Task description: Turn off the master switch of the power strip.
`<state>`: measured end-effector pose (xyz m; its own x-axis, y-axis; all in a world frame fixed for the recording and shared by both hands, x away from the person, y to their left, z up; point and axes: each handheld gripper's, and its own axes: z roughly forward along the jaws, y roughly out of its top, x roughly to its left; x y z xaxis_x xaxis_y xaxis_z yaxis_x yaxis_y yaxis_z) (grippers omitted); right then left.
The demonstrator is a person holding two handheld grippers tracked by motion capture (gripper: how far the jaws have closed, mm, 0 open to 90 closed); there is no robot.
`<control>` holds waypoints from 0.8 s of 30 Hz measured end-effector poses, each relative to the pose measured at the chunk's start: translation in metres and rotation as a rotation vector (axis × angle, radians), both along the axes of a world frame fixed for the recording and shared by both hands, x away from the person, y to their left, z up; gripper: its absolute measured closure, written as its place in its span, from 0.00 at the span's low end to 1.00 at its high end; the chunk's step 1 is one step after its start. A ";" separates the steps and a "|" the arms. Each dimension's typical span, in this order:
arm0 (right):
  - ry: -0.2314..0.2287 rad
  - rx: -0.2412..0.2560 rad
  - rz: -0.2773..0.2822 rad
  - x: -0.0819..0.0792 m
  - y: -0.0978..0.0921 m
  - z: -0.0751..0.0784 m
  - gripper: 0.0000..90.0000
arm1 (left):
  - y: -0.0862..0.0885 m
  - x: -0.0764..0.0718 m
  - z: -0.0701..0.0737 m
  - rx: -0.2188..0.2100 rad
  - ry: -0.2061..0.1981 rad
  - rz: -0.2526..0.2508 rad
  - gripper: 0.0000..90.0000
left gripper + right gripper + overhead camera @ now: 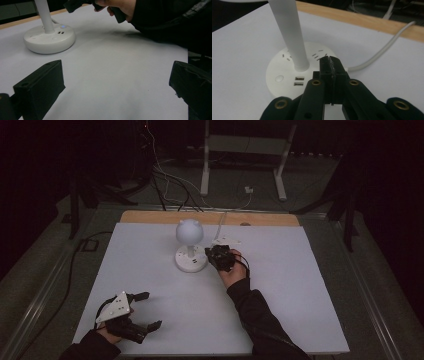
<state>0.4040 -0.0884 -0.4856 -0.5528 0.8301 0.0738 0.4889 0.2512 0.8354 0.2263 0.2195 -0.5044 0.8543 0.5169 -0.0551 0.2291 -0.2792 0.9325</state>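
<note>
We see the lamp [287,37] cut off above its stem in both gripper views; its cable's [384,50] far end leaves the frame.

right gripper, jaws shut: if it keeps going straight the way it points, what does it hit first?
Most likely the lamp base: the right gripper points at its round top beside the stem. The remaining gap is hard to judge.

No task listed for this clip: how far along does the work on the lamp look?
Nothing looks finished. The right gripper is shut and empty, its tips over the lamp base beside the stem, near the round button. The left gripper rests open near the table's front edge. Any press on the lamp is left.
</note>
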 end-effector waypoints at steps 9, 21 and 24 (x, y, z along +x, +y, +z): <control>-0.020 -0.009 0.002 0.004 0.006 -0.005 1.00 | 0.000 0.000 0.000 -0.004 0.004 -0.001 0.00; -0.032 -0.035 0.006 0.009 0.012 -0.020 1.00 | 0.000 0.000 0.000 -0.003 0.004 -0.007 0.00; -0.034 -0.050 0.009 0.009 0.013 -0.022 1.00 | 0.000 0.000 0.000 -0.002 -0.001 -0.009 0.00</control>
